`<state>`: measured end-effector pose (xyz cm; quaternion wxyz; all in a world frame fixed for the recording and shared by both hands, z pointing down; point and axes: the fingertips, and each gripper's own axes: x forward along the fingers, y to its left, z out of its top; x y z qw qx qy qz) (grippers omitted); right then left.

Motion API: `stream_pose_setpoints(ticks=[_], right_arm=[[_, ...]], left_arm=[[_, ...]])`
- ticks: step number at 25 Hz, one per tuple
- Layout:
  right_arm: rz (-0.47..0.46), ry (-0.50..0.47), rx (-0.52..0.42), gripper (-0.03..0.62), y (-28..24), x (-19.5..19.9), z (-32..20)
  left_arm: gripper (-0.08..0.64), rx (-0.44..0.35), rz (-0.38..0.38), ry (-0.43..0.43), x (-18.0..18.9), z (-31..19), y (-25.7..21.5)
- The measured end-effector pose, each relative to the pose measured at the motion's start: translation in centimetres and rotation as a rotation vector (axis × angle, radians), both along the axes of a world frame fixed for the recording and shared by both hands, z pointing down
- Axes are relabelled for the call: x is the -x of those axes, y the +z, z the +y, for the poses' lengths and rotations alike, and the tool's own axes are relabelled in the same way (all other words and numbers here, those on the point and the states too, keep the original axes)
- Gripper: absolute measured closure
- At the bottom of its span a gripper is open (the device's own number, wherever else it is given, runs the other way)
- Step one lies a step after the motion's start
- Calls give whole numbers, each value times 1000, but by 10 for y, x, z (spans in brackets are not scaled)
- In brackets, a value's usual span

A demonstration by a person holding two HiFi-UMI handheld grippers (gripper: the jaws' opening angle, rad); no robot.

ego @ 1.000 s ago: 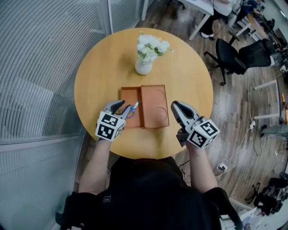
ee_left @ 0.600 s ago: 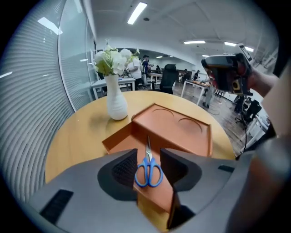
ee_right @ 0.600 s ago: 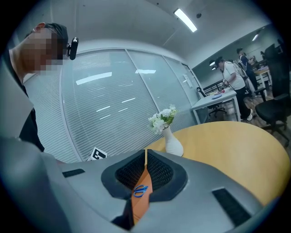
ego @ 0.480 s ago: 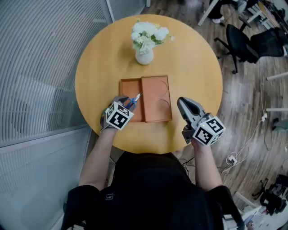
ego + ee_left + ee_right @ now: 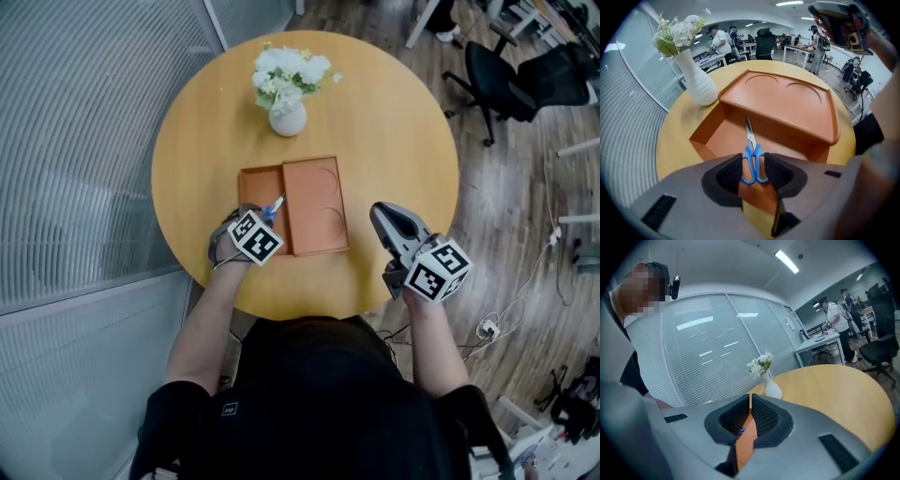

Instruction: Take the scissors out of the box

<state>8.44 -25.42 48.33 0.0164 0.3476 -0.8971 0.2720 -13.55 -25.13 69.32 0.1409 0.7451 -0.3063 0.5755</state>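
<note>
The brown box (image 5: 315, 246) lies open on the round table, its lid (image 5: 787, 101) folded out to the right. Blue-handled scissors (image 5: 274, 207) lie flat on the floor of its left compartment. My left gripper (image 5: 262, 218) points steeply down into that compartment. In the left gripper view its jaws (image 5: 753, 164) flank the scissors' (image 5: 749, 135) handle loops. They have just been closing, and the pads stand close beside the loops without squeezing them. My right gripper (image 5: 381, 215) hovers shut by the box's right side, near the table's edge, holding nothing (image 5: 750, 401).
A white vase of flowers (image 5: 287, 117) stands behind the box. The table's front edge (image 5: 309, 314) is near both hands. A glass partition (image 5: 75, 169) runs along the left. Office chairs (image 5: 511, 75) stand on the wood floor at the far right.
My left gripper has dropped into the box's left compartment and tipped downward over the scissors' handles. The right gripper has drifted slightly beside the box.
</note>
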Motion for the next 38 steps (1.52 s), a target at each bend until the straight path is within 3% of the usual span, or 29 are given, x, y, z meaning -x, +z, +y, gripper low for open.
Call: stream_pose_setpoints(ticks=[6,12,21,26,30,38], right_arm=[[-9,-2,6,554,3,-6,-2],[-1,-10,17,554,7,-8,-3],[0,-6,30,554,11,-10,-6],[-5,-15,29,554,10,-5,-6],[0,-17,28,554,11,-4,-7],[-2,-3,36,554,14,-7,-7]], left_arm=[[428,78,-45,32,-4,2,18],[428,111,-54,13,-3,0,30],[445,111,-84,15,-3,-3,32],[445,105,-57,53,-12,0,27],[438,96,-46,37,-14,-4,26],[414,88,-99,19,6,-11,24]])
